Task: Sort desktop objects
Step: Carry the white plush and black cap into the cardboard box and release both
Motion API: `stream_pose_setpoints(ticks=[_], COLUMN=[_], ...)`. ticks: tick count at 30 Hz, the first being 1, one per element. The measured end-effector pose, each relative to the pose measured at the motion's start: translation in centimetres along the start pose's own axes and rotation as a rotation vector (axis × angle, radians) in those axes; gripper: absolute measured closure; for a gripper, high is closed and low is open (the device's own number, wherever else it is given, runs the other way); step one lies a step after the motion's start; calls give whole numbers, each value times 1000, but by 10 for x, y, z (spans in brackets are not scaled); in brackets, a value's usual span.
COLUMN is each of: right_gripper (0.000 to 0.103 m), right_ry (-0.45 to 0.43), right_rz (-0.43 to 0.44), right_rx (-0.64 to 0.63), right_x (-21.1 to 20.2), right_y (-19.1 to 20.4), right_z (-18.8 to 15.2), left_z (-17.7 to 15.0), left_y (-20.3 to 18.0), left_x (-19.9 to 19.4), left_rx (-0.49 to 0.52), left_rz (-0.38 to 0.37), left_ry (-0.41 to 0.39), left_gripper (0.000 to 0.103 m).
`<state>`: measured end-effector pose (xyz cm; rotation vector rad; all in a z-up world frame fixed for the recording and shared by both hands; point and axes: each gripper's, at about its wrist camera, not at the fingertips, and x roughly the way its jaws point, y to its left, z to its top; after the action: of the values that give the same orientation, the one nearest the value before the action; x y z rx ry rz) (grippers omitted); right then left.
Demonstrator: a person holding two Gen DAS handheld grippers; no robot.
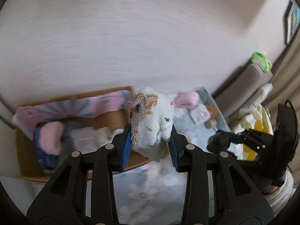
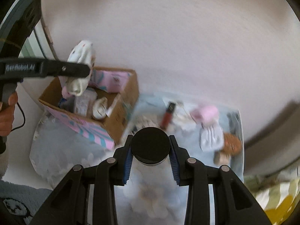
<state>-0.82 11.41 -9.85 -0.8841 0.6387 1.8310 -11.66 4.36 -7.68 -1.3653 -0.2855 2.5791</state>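
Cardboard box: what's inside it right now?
The cardboard box holds a pink plush, a pale printed packet and a rolled white item. The cloth toy in the left gripper hides the rest.

A frayed, coarse-woven white cloth pouch [image 1: 151,120]; a matt black round lid [image 2: 150,143]; a plain brown cardboard box [image 2: 120,110].

A home: sofa [image 1: 249,78], floral cloth [image 2: 150,196], framed picture [image 1: 291,20].
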Motion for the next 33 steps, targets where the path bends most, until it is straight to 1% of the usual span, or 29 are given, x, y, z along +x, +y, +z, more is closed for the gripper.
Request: stream_pose_setpoints(ticks=[5,10,14,17,20,25,29,33], right_gripper=[70,70,70,70,70,70,70,70], right_ry=[-5,1,16,46,79,120,157,173], right_rz=[41,88,133,159,178,183,165,151], right_rx=[-59,-111,-133,-152,-157,-140,-134,-120], right_x=[15,32,49,65,83,112,131,136], right_y=[25,54,74,90,103,112,111,108], right_z=[33,58,74,83,91,97,95,93], left_z=[-2,-7,-11,-15,-19,-29,-34,-34], left_y=[44,82,112,132,153,179,187,191], left_x=[-18,-28,-32,-30,-25,-13,-4,4], left_rx=[-77,-130,-175,-201,-228,-244,-238,-234], left_rz=[52,94,123,140,154,177,189,187], left_ry=[-24,-32,-25,-12,10,51,74,86], left_gripper=[71,71,71,71,71,71,71,71])
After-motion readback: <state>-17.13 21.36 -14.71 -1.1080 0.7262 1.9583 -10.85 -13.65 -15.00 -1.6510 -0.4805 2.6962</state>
